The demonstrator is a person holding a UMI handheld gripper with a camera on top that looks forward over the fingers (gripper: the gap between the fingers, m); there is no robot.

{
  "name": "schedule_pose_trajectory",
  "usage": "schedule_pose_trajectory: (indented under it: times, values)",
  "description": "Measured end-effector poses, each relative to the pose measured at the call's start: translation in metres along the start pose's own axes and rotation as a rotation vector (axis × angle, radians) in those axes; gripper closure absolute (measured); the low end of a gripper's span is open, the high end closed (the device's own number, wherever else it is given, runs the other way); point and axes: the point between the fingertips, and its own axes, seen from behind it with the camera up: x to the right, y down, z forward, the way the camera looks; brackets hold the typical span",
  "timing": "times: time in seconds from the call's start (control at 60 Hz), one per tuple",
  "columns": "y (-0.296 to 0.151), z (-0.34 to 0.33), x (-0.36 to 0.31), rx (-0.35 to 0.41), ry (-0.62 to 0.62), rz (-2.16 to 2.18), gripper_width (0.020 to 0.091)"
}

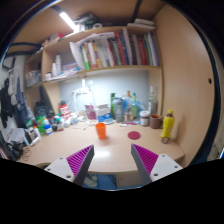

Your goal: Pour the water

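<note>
**Claw open and empty, pouring not yet begun**

At the far left, a dark cluttered area hangs beside the table (75, 150), too murky to name. Moving inward along the table's back edge, a row of small jars and containers (48, 124) stands near the wall, their contents too small to tell. Above them, a wooden shelf (100, 68) carries a line of upright books (118, 50), with a bright strip light (68, 20) on the ceiling over it.

Near the middle of the table stands a small orange cup (101, 129), upright, alone, well ahead of the claw (112, 160). It looks like the likely vessel for the task, though whether it holds anything cannot be seen. Just right of it lies a flat red disc (133, 134), perhaps a lid or coaster. Behind these, against the wall, a cluster of clear and green bottles (125, 108) stands upright; one of them may be the water source, but which cannot be told.

Further right, a yellow bottle (167, 126) stands by the wooden side panel.

The claw's two purple-padded fingers are spread wide with nothing between them, hovering over bare tabletop, well short of the cup and bottles. By my judgement the task is at its very start: no vessel is gripped, nothing is tilted, and the reach, grasp and pour all remain.
</note>
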Motion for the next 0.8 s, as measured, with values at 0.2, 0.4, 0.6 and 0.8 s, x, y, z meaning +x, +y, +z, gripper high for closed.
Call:
schedule_pose_trajectory:
  times: [0.2, 0.4, 0.6, 0.8]
  values:
    - [0.006, 0.070, 0.149, 0.023, 0.140, 0.001, 0.0284]
    - [0.012, 0.163, 0.277, 0.034, 0.256, -0.002, 0.0283]
    - [0.020, 0.244, 0.331, 0.056, 0.267, -0.045, 0.0285]
    - [0.016, 0.302, 0.344, 0.071, 0.232, -0.053, 0.0652]
